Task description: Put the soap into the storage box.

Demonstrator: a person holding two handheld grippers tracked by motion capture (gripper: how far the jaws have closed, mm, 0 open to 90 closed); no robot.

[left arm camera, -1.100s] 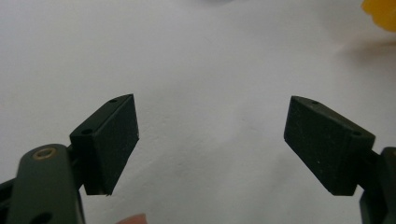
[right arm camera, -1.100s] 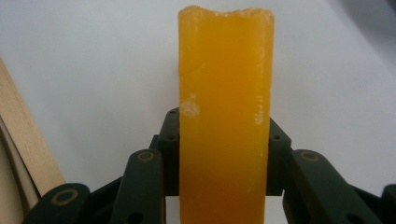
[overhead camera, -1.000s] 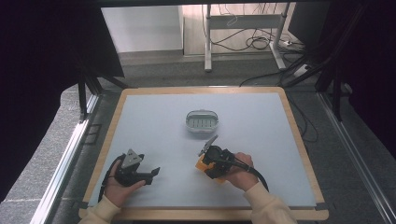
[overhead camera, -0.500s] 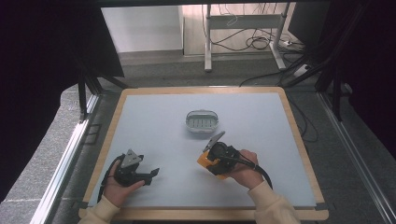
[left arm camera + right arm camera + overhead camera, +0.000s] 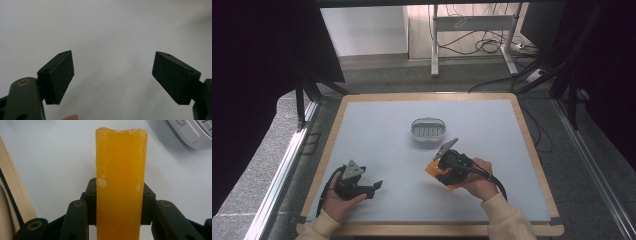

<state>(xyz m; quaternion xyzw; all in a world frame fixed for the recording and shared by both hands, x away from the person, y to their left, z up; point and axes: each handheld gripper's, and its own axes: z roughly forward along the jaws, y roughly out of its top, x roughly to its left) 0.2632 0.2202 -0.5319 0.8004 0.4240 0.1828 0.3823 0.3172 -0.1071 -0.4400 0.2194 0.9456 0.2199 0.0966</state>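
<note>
Squeezing the orange soap bar tight by its sides, the right gripper is holding it just above the table near the white dish, likely its home, while the left gripper is resting wide open, holding nothing.

No readable text, label, brand, number or sign anywhere: none on the orange block, none on the white dish, none on the black pads, none on the table.
</note>
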